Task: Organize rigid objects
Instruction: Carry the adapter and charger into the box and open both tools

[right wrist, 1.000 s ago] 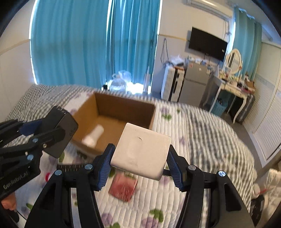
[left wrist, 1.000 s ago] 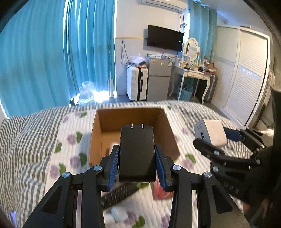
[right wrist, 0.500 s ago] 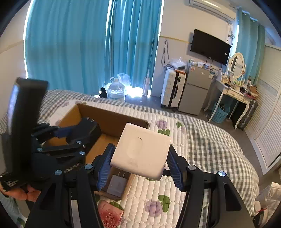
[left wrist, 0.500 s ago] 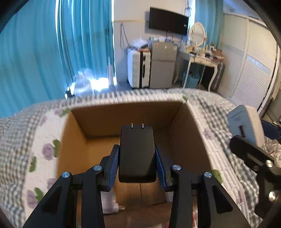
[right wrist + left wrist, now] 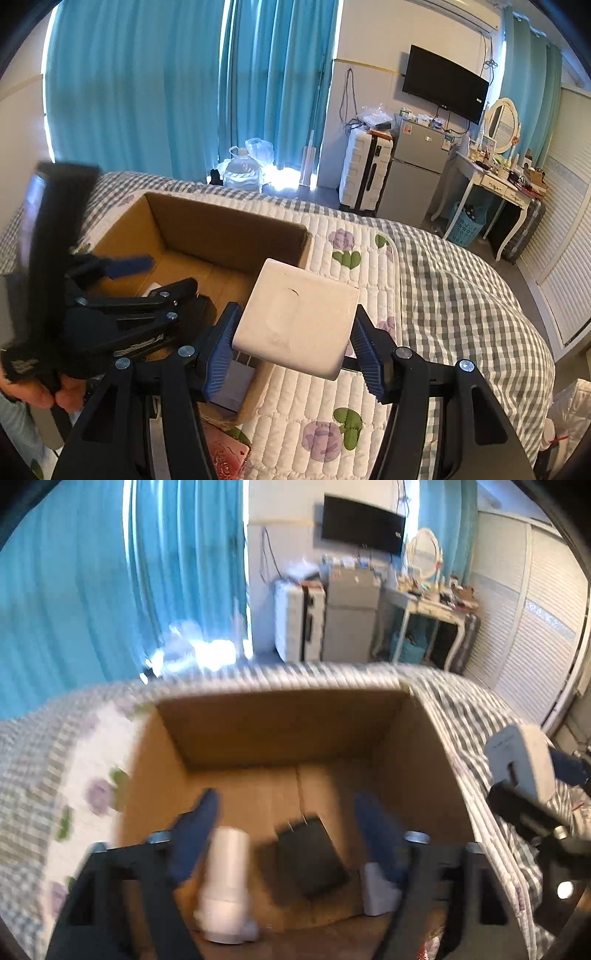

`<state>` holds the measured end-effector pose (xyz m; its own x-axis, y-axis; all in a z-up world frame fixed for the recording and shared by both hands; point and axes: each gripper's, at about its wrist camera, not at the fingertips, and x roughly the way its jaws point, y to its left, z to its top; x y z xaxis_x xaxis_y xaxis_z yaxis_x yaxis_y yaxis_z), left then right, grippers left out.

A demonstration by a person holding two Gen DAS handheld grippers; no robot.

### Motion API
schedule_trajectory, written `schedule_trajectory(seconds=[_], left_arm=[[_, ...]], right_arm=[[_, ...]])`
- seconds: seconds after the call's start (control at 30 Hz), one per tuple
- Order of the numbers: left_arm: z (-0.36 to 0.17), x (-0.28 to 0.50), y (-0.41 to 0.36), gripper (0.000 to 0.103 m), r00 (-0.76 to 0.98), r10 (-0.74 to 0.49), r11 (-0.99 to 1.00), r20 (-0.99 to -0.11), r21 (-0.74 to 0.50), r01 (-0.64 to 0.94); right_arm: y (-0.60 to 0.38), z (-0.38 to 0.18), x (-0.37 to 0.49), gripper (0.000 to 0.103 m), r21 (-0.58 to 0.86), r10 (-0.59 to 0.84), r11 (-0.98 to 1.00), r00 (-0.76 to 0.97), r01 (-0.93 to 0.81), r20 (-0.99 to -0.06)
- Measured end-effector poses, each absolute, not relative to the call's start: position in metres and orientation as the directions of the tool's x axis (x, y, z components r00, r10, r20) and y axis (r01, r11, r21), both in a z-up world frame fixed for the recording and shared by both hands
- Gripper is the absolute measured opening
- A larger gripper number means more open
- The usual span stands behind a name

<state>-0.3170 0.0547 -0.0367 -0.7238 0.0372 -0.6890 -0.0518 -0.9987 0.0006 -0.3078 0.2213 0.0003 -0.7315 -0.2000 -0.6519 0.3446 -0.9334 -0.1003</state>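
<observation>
An open cardboard box (image 5: pixel 280 723) sits on the bed. My left gripper (image 5: pixel 284 830) is open and empty above the box's inside. A black charger (image 5: pixel 312 856) lies on the box floor below it, beside a white cylinder (image 5: pixel 227 878) and a small white adapter (image 5: pixel 378 888). My right gripper (image 5: pixel 295 354) is shut on a white square adapter (image 5: pixel 299 323), held just right of the box (image 5: pixel 221 229). That adapter also shows in the left wrist view (image 5: pixel 521 760). The left gripper shows in the right wrist view (image 5: pixel 147 277), inside the box.
The quilted flowered bedcover (image 5: pixel 369 406) with grey check (image 5: pixel 461 295) lies to the right. A red packet (image 5: pixel 229 458) lies on the bed near the box's front corner. A suitcase (image 5: pixel 364 170), a fridge (image 5: pixel 417 166) and a dressing table (image 5: pixel 495 181) stand beyond the bed.
My left gripper has opened and let go of the black charger, which now lies on the box floor. The right gripper has stayed beside the box with the white adapter.
</observation>
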Motion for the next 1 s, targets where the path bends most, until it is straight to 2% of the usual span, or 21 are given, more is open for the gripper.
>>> schedule_trajectory(seconds=[0.3, 0.53, 0.7, 0.73, 0.77, 0.83, 1.0], left_arm=[[0.022, -0.301, 0.011, 0.087, -0.806, -0.054, -0.998, -0.589, 0.060, 0.022], [0.012, -0.305, -0.025, 0.087, -0.798, -0.108, -0.994, -0.592, 0.077, 0.078], [-0.005, -0.305, -0.035, 0.087, -0.792, -0.088, -0.996, -0.604, 0.064, 0.062], [-0.007, -0.304, -0.035, 0.088, -0.791, -0.086, -0.996, -0.606, 0.063, 0.060], [-0.008, -0.302, -0.037, 0.094, -0.789, -0.083, -0.997, -0.608, 0.060, 0.058], [-0.006, -0.296, -0.036, 0.101, -0.793, -0.088, -0.996, -0.603, 0.058, 0.066], [0.020, -0.269, -0.030, 0.103, -0.824, -0.107, -0.994, -0.556, 0.073, 0.080]], right_arm=[[0.185, 0.028, -0.319, 0.059, -0.096, -0.246, -0.920, -0.750, 0.380, -0.615], [0.132, -0.008, -0.362, 0.059, -0.124, -0.233, -0.906, -0.721, 0.405, -0.653], [0.129, -0.028, -0.374, 0.060, -0.110, -0.200, -0.928, -0.724, 0.356, -0.660], [0.129, -0.026, -0.372, 0.070, -0.124, -0.187, -0.930, -0.737, 0.345, -0.649], [0.130, -0.024, -0.369, 0.084, -0.132, -0.179, -0.932, -0.745, 0.338, -0.643], [0.134, -0.013, -0.362, 0.087, -0.133, -0.173, -0.937, -0.762, 0.322, -0.624], [0.148, 0.030, -0.332, 0.090, -0.117, -0.161, -0.953, -0.795, 0.279, -0.585]])
